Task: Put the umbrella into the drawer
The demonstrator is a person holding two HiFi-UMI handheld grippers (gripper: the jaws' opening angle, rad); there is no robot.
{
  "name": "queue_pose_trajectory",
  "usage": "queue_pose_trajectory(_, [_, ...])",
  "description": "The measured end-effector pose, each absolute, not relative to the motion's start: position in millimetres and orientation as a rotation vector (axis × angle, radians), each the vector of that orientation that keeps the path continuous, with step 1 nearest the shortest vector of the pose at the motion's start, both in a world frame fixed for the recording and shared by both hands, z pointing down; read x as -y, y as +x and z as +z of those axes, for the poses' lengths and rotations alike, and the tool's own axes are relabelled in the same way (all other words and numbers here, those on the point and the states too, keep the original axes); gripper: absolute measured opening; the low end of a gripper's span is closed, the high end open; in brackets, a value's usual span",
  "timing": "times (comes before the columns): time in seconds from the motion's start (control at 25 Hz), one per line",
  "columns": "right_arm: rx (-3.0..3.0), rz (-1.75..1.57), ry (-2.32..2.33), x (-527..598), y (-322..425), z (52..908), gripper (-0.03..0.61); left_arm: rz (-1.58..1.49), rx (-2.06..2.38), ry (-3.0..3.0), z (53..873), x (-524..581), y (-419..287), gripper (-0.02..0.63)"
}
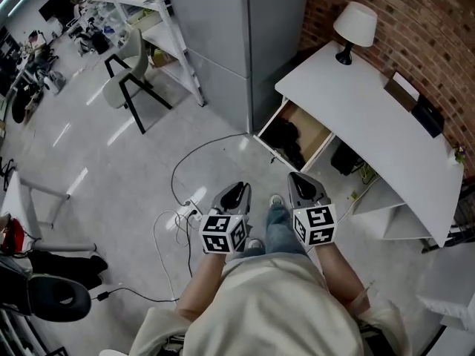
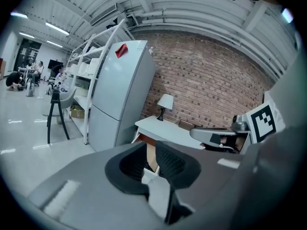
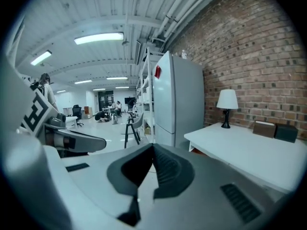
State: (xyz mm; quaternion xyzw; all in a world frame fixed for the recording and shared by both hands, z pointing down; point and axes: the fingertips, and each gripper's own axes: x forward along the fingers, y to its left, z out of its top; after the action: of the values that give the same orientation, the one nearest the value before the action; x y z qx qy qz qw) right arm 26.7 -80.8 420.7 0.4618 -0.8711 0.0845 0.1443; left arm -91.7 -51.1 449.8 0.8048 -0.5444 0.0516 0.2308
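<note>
The drawer [image 1: 320,133] of the white desk [image 1: 371,124] stands pulled out, showing its wooden inside. A dark bundle [image 1: 286,136] lies in it, likely the folded umbrella, too small to tell for sure. My left gripper [image 1: 239,188] and right gripper [image 1: 297,178] hover side by side over the floor, short of the drawer, both pointing toward it. The left gripper [image 2: 149,150] has a narrow gap between its pads with nothing in it; the drawer shows through that gap. The pads of the right gripper [image 3: 152,150] meet, holding nothing.
A grey fridge [image 1: 237,35] stands left of the desk against the brick wall. A white lamp [image 1: 354,24] and a black box [image 1: 428,116] sit on the desk. Cables [image 1: 182,199] trail on the floor by my feet. A chair [image 1: 130,73] and shelving [image 1: 159,21] are further left.
</note>
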Motion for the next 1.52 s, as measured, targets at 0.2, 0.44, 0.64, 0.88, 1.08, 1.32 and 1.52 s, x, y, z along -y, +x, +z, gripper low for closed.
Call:
queue_pose_trajectory(0.2, [2.542,0.211,1.335,56,25,405,0.003,0.121,1.519,2.248,433,31,-88,0.029])
queue_pose_trajectory(0.44, [2.576,0.201,1.363,41,27,391,0.003,0.124,1.527,2.268,426,18,-86,0.011])
queue_pose_trajectory(0.64, [2.599,0.252,1.402,41,30,389,0.002,0.123,1.535,2.272,422,15,-90,0.011])
queue_pose_trajectory(0.88, [2.61,0.262,1.416,44,31,385,0.002,0.136,1.53,2.277,421,15,-90,0.011])
queue_pose_trajectory(1.08, [2.611,0.229,1.405,47,28,382,0.002,0.138,1.521,2.281,421,19,-90,0.011])
queue_pose_trajectory(1.32, [2.619,0.206,1.396,51,23,381,0.002,0.125,1.525,2.275,423,23,-94,0.011])
queue_pose_trajectory(1.52, [2.618,0.217,1.39,56,21,385,0.002,0.135,1.518,2.272,429,26,-94,0.011])
